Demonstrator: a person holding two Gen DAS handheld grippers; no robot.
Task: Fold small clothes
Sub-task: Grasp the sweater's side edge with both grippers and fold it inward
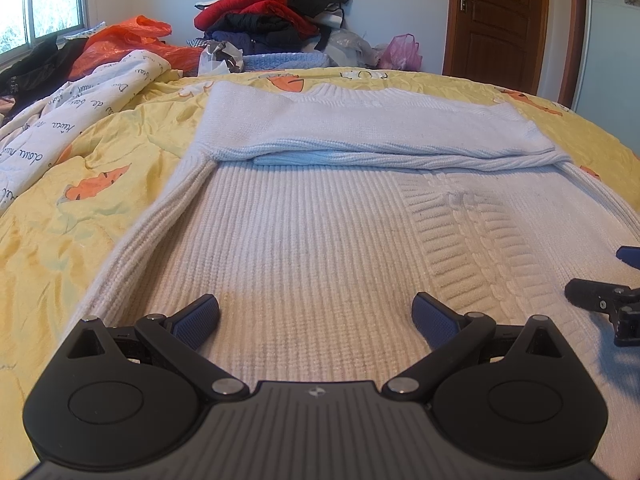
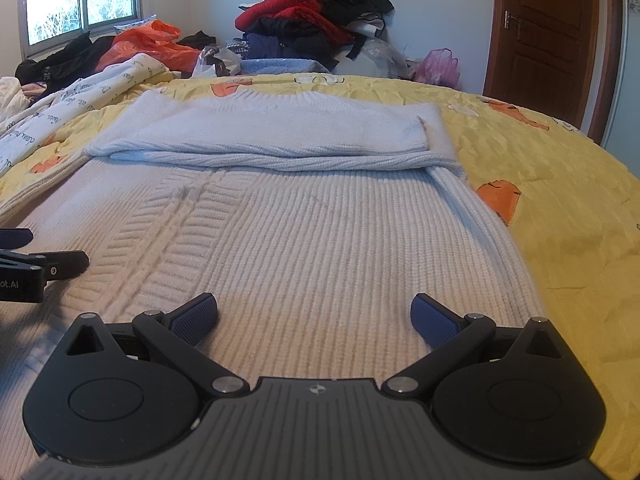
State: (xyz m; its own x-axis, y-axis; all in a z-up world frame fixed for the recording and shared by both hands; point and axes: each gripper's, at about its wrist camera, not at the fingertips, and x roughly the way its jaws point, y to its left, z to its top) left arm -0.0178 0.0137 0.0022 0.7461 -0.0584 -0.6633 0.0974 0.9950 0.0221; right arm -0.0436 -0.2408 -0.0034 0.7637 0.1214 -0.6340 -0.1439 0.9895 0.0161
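Knit sweater [image 1: 304, 236], near hem hidden

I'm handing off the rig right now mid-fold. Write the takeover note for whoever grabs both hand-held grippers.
Left hand-held gripper: open, empty, low over the near hem of the white knit sweater.
Right hand-held gripper: open, empty, beside it over the same hem.
Sweater lies flat on the yellow quilt, collar at the far end.
Done: sleeves folded across the chest.
Left: likely grip the hem corners, fold the bottom up toward the collar, then tidy.
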